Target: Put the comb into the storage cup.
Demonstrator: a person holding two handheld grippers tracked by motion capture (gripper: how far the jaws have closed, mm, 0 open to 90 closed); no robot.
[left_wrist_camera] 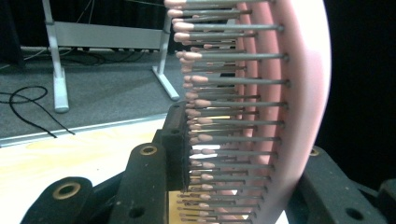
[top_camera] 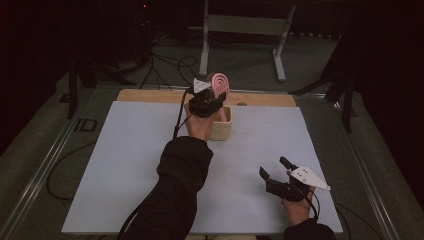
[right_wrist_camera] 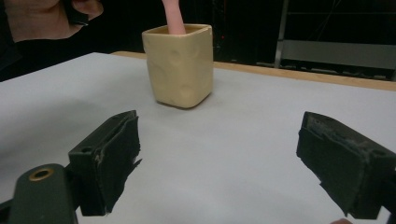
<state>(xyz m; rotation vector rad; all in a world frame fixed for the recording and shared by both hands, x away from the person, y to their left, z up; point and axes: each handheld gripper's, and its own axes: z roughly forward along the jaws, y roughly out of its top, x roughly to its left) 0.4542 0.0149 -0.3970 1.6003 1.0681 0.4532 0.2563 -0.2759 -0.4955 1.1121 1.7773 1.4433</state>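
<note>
Resting low near the front right of the worktop (top_camera: 125,165), the right tool (top_camera: 276,168) is sitting in the person's right hand (top_camera: 296,210) with its jaws spread wide and nothing between them; in the right gripper view its two black pads (right_wrist_camera: 109,158) are showing frayed, ragged edges and only bare white surface is lying in the gap.

Farther along, near the middle back of the white sheet, a cream-coloured cup (right_wrist_camera: 180,65) is standing upright, square in plan with rounded corners and shallow dimples pressed into its glossy sides. A pink handle (right_wrist_camera: 173,18) is rising out of its mouth.

Above the cup, the left tool (top_camera: 214,98) is clamping the hairbrush (top_camera: 220,84) by its head, jaws drawn in on it. The left hand (top_camera: 199,125) is reaching over the near side of the cup. The brush is standing upright with its handle down inside the cup and its oval head up in the air. In the left gripper view the head is looking pale pink and curved, with rows of thin grey bristles (left_wrist_camera: 233,81) running sideways, each one ending in a small pink bead, and one pad is pressing against the bristle tips while the other is sitting behind the pink back.

Beyond the wooden back edge (top_camera: 150,95) of the worktop, a grey metal frame (top_camera: 245,30) is standing on dark floor among black cables (top_camera: 165,65).
</note>
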